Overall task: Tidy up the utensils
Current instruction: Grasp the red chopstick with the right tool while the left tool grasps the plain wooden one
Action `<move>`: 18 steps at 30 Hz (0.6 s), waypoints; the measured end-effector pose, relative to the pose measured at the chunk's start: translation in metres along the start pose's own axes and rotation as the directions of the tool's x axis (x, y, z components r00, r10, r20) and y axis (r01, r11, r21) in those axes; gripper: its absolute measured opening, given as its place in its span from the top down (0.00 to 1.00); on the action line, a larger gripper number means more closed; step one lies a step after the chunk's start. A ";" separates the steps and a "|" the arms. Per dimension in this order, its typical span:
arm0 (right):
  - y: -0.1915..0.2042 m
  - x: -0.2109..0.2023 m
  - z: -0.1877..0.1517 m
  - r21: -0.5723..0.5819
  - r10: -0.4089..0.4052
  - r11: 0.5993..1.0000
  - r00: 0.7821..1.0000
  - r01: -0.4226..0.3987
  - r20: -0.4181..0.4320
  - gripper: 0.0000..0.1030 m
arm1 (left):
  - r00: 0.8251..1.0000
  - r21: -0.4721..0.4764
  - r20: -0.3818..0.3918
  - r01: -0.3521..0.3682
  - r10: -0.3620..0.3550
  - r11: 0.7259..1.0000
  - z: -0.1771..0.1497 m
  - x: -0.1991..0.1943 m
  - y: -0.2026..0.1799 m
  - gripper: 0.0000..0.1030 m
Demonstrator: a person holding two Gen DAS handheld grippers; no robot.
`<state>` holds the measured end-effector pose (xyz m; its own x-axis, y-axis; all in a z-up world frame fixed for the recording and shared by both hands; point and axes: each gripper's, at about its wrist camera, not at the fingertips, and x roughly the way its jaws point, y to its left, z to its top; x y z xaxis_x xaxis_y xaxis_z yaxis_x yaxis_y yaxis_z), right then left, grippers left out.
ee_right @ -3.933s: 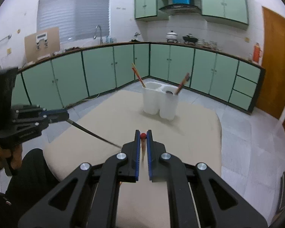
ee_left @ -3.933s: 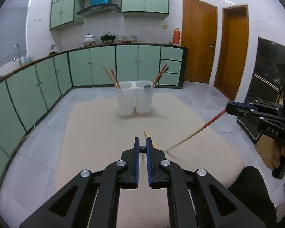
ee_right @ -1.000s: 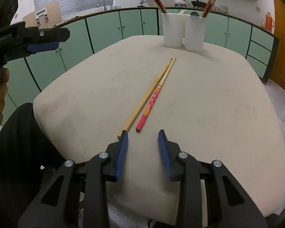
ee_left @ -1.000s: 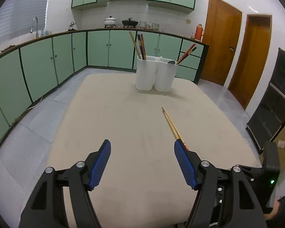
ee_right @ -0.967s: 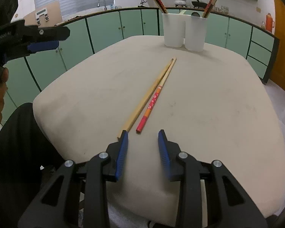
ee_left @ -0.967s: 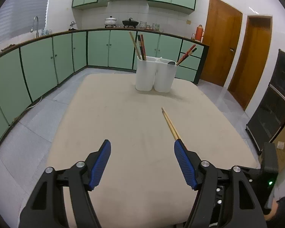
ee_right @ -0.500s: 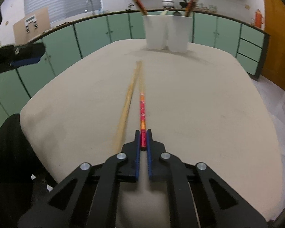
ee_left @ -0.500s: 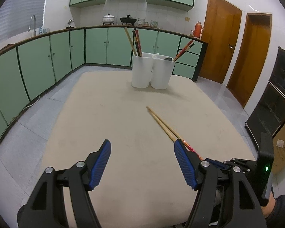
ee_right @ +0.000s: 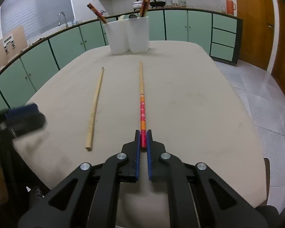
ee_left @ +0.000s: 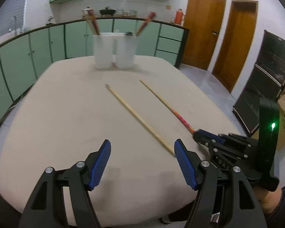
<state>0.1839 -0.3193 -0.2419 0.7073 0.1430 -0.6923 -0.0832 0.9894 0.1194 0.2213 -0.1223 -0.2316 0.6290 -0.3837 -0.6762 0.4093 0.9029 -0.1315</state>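
Right wrist: right gripper clamps red chopstick — left gripper agape, seemingly empty.

Matt beige table, bare-wood chopstick, glossy painted chopstick (red-orange), white plastic holders.

Both wrist cameras look low along their fingers across the table, sharing the white holders.

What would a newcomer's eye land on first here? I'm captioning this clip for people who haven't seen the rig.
Probably the red-patterned chopstick, running down the middle of the beige table with its red end clamped in the right gripper. Next, the plain wooden chopstick lying loose to its left, near the open left gripper. At the far end stand two white utensil holders with chopsticks sticking out.
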 end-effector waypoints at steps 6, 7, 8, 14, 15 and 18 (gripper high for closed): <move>-0.023 -0.006 -0.003 0.053 -0.001 0.999 1.000 0.002 -0.006 0.95 | 0.999 -0.020 -0.041 0.001 -0.001 1.000 0.008 0.038 -0.015 0.34; -0.025 -0.007 -0.003 0.055 0.003 0.998 1.000 -0.003 -0.006 0.95 | 0.998 -0.021 -0.059 -0.003 0.002 1.000 0.009 0.047 -0.017 0.34; -0.026 -0.007 -0.003 0.056 0.007 0.998 1.000 -0.007 -0.005 0.95 | 0.997 -0.014 -0.076 -0.009 0.008 1.000 0.008 0.055 -0.019 0.34; -0.013 -0.004 -0.002 0.003 0.021 1.000 1.000 -0.021 -0.007 0.94 | 0.996 0.041 -0.055 -0.075 0.077 0.996 0.002 0.058 -0.022 0.59; -0.007 -0.003 -0.002 -0.021 0.028 0.999 1.000 -0.028 -0.007 0.94 | 0.996 0.034 -0.049 -0.075 0.077 0.997 0.001 0.055 -0.018 0.75; 0.005 -0.001 0.000 -0.061 0.044 0.997 0.999 -0.044 -0.010 0.94 | 0.995 0.014 -0.028 -0.099 0.099 0.995 -0.005 0.045 -0.003 0.93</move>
<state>0.1832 -0.3146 -0.2404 0.6961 0.1865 -0.6933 -0.1571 0.9818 0.1064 0.2454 -0.1420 -0.2652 0.6479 -0.2865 -0.7058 0.3542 0.9336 -0.0538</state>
